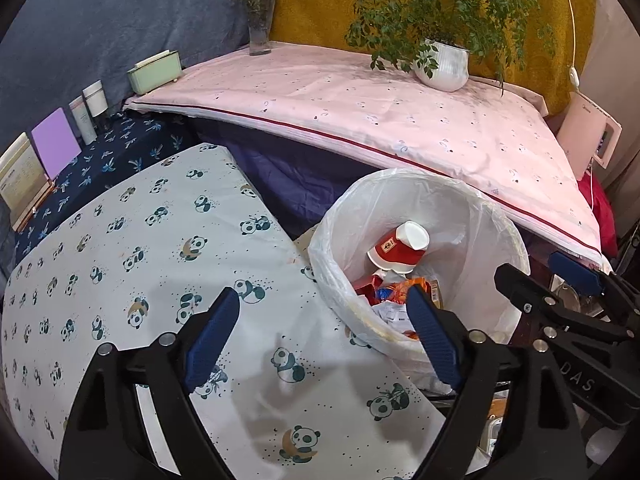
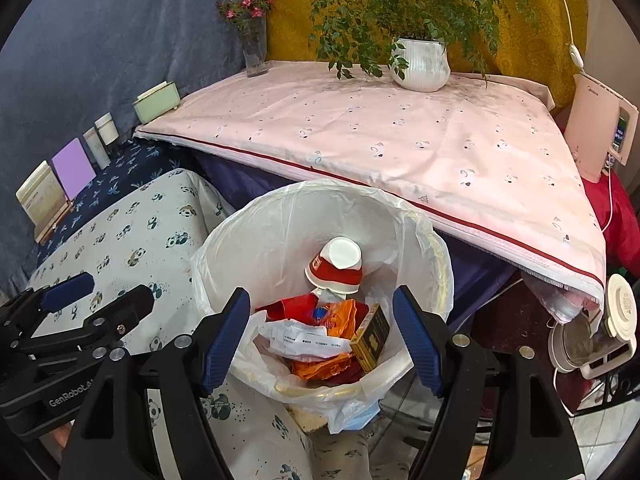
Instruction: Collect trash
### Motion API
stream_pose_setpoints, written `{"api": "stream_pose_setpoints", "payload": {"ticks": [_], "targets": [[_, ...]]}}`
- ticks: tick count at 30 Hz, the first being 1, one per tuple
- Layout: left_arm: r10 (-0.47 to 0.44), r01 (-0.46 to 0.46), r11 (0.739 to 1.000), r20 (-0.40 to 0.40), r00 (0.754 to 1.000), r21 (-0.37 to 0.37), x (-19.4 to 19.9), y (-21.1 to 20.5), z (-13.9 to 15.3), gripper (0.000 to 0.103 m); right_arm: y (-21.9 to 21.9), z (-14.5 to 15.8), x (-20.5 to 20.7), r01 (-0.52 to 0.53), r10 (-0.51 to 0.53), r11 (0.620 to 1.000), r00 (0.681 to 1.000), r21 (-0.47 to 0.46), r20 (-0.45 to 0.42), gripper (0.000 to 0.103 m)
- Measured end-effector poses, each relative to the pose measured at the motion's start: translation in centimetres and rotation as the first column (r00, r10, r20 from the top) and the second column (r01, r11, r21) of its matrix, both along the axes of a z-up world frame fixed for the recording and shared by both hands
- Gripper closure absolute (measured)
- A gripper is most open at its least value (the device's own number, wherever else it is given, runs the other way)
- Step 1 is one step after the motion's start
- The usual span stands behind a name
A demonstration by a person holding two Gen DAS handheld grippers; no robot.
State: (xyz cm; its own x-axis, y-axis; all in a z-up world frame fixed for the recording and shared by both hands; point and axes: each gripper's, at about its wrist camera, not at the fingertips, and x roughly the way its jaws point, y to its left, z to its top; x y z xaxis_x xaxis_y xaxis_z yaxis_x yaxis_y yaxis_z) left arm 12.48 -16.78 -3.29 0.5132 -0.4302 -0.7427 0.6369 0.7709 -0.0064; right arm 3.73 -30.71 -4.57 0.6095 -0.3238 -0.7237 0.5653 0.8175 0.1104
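Evidently the drop is done: the cup (image 2: 335,265) and wrappers (image 2: 320,340) lie inside the lined bin (image 2: 224,240), both right tongs (image 2: 322,336) and left tongs (image 1: 320,336) apart, empty; next, seek remaining trash.

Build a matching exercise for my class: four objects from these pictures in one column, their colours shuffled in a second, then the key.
Objects:
1. paper cup in the bin
2. tissue box
3. plant pot
4. kettle

Colours:
A. pale green
B. pale pink
C. red and white
D. white

Pairs: 1-C, 2-A, 3-D, 4-B
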Motion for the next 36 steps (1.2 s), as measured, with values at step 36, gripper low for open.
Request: {"api": "stream_pose_setpoints", "payload": {"ticks": [36], "targets": [[0.076, -0.075, 0.997, -0.012, 0.997, 0.026, -2.2, 2.7, -1.7, 0.011, 2.7, -1.0, -2.5, -0.08, 0.075, 0.993, 0.995, -0.091, -0.065, 0.012]]}}
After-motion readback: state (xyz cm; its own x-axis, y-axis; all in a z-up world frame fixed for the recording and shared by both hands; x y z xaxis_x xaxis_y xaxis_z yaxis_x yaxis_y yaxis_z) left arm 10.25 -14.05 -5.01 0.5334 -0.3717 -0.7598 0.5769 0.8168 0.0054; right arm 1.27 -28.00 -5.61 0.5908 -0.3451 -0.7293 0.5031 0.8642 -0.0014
